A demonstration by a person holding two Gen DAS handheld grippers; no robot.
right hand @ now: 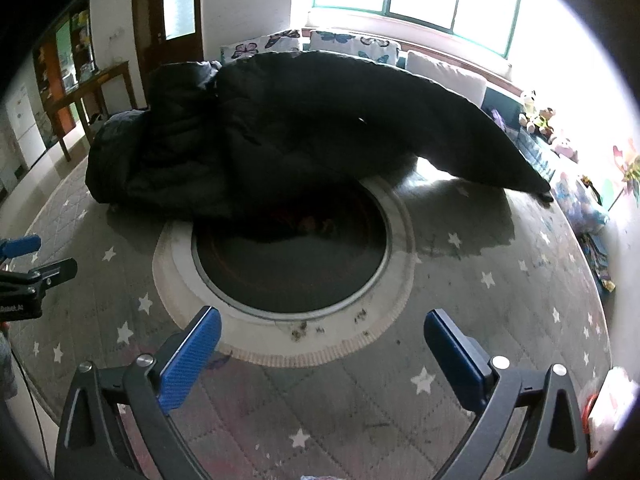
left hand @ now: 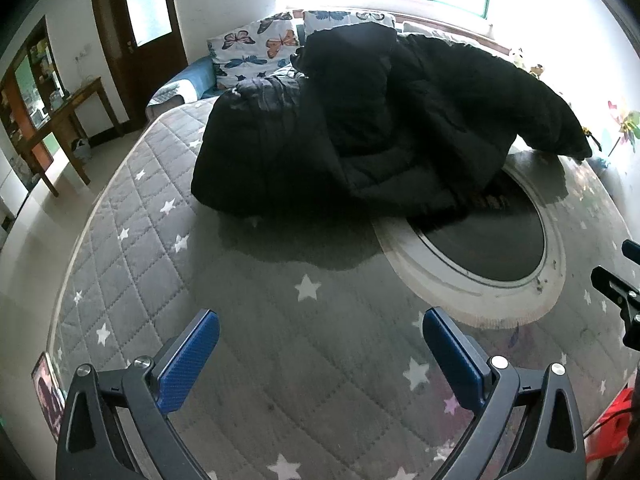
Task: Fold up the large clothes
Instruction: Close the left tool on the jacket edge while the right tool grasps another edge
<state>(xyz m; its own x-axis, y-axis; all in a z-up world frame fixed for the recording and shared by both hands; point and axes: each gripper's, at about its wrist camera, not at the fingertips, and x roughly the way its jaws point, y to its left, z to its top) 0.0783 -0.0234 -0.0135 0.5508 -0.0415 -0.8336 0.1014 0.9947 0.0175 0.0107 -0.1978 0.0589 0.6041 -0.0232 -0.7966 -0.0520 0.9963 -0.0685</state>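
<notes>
Your left gripper (left hand: 320,356) hovers low over the near part of the bed (left hand: 132,216), jaws wide apart, nothing between them. Your right gripper (right hand: 322,356) is level beside it, jaws equally spread and empty, above the near rim of the round mat (right hand: 320,344). The black coat (left hand: 360,120) lies crumpled toward the bed's far edge, its hem draped over the mat's far side, one sleeve (right hand: 480,148) stretched toward the right edge. Butterfly pillows (left hand: 256,48) sit behind the coat.
</notes>
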